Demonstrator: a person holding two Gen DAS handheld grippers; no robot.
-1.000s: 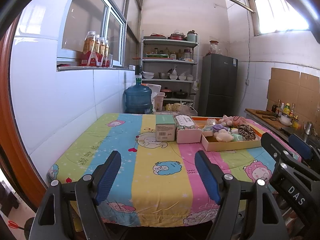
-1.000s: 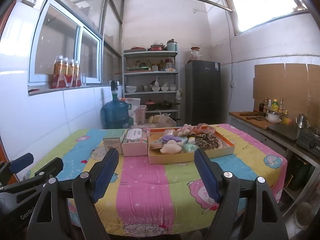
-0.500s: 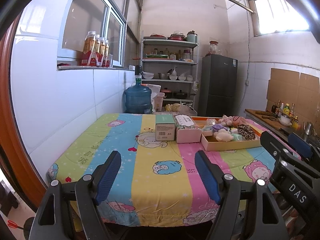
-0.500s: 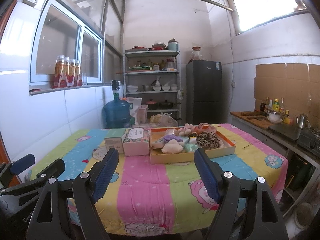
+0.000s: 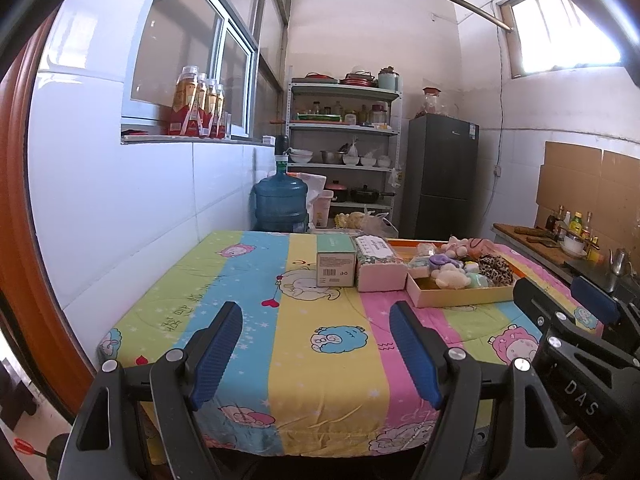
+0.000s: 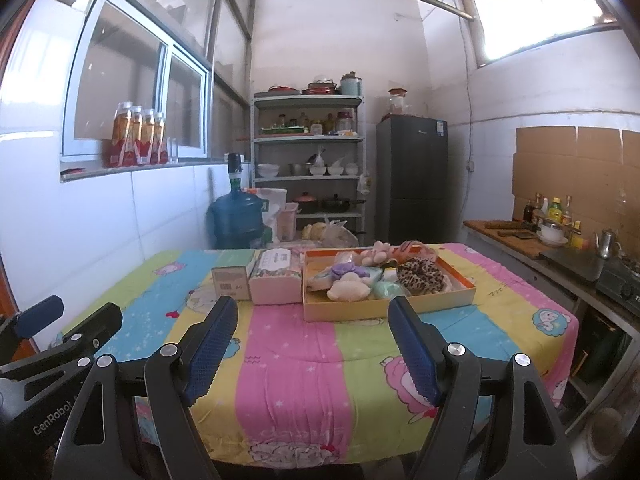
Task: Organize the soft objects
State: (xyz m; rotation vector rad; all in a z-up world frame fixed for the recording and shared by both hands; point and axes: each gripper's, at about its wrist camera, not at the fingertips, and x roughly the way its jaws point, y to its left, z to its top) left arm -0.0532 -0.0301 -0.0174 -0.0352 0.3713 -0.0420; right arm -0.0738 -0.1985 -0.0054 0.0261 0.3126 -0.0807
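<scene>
Little is changing against the earlier frames: both views are creeping slightly nearer the table, the tray sitting a shade larger in the right wrist frame than a second ago

Item 1, left gripper [image 5: 316, 346]: hovering low at the near edge of the table [image 5: 328, 384], fingers spread wide, holding nothing; its body is also showing at lower left of the right wrist frame

Item 2, right gripper [image 6: 313, 342]: hovering likewise at the near edge, fingers wide apart and carrying nothing, aiming toward the tray

Item 3, tray [image 6: 384, 308]: shallow cardboard, sitting centre-right in the right wrist frame, right of centre in the left

Item 4, soft toys [image 6: 348, 286]: lying heaped inside the tray, among them a cream plush, a purple one, pale green pieces, pink plush at the back and a leopard-print piece [image 6: 420, 276]; none is showing on the cloth outside

Item 5, pink box [image 6: 276, 280]: standing touching the tray's left side, with a green box [image 6: 231, 278] just beside it further left

Step in hand, as a judgement: both grippers are standing off, well apart from the tray; this is fitting either an approach to sort the heap or a withdrawal with everything gathered in. Any further reach is calling for travel forward over the cloth and a light closing on yielding plush
</scene>
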